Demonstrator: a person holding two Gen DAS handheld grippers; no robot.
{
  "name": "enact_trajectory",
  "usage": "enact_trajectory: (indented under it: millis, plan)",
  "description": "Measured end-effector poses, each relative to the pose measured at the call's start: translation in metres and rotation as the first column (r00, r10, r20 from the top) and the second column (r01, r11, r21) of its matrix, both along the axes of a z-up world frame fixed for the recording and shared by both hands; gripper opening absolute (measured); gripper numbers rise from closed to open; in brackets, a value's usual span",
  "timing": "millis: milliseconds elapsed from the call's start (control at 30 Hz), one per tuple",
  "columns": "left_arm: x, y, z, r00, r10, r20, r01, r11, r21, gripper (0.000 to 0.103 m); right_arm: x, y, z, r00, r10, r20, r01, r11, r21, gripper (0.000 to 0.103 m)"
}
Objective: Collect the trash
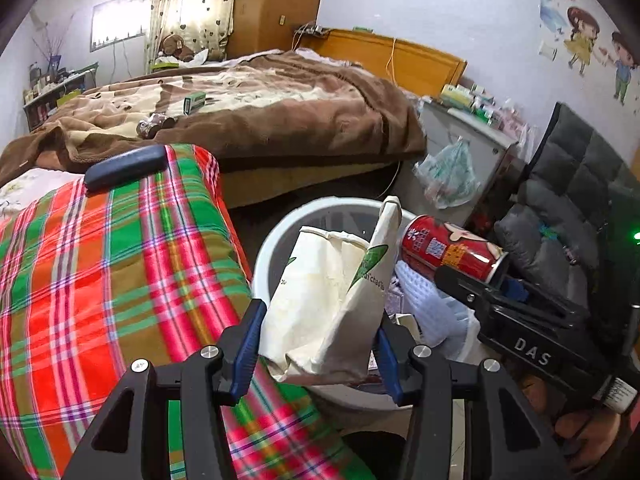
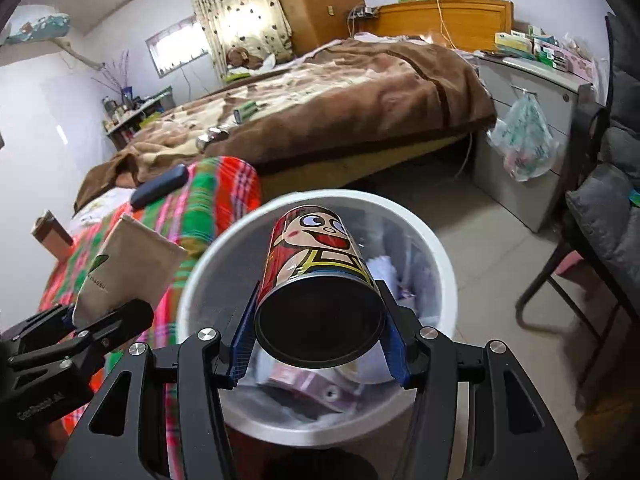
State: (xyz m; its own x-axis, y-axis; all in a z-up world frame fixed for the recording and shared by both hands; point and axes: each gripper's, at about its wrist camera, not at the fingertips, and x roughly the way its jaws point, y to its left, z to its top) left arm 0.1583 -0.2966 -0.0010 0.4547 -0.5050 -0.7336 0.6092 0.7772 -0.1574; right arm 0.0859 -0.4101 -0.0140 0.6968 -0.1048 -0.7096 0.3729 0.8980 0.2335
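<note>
1. Left hand-held gripper (image 1: 318,354) clamps one crumpled paper bag (image 1: 332,300) by its lower end, at the near rim of the white bin (image 1: 264,256); light and soft, it crushes easily.
2. Right hand-held gripper (image 2: 320,344) pinches one red can (image 2: 320,280) across its smooth, stiff sides, over the bin; likely light.
</note>
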Motion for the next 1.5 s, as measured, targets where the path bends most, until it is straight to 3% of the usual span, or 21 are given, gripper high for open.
enact_trajectory:
  millis: [233, 433, 500, 800, 1067, 1500]
  plan:
    - [0.004, -0.016, -0.019, 0.999, 0.01, -0.048, -0.008, 1.0, 0.026, 0.053, 0.0, -0.007, -0.006, 0.999, 0.028, -0.032, -0.03, 0.998, -0.055, 0.056]
    - [0.002, -0.017, -0.021, 0.999, 0.028, -0.038, -0.027, 0.999, 0.038, 0.061, -0.005, -0.017, -0.005, 0.999, 0.002, -0.04, -0.005, 0.998, -0.068, 0.062]
    - [0.001, -0.016, -0.018, 0.999, 0.03, -0.023, -0.029, 0.999, 0.038, 0.07, -0.007, -0.018, -0.004, 0.999, -0.004, -0.033, 0.001, 0.998, -0.068, 0.062]
    - [-0.007, -0.006, -0.012, 0.999, 0.038, -0.013, -0.038, 0.999, 0.011, 0.07, -0.014, -0.01, -0.002, 1.0, -0.005, -0.02, 0.004, 0.999, -0.047, 0.062]
    - [-0.029, 0.014, -0.003, 0.993, 0.098, 0.064, -0.099, 0.995, 0.01, 0.071, -0.036, 0.005, 0.005, 1.0, -0.019, 0.011, 0.02, 0.997, -0.074, 0.062]
    - [-0.08, 0.042, 0.004, 0.962, 0.174, 0.211, -0.175, 0.984, -0.015, 0.071, -0.064, 0.033, 0.01, 0.996, -0.019, 0.085, 0.031, 0.99, -0.139, 0.062]
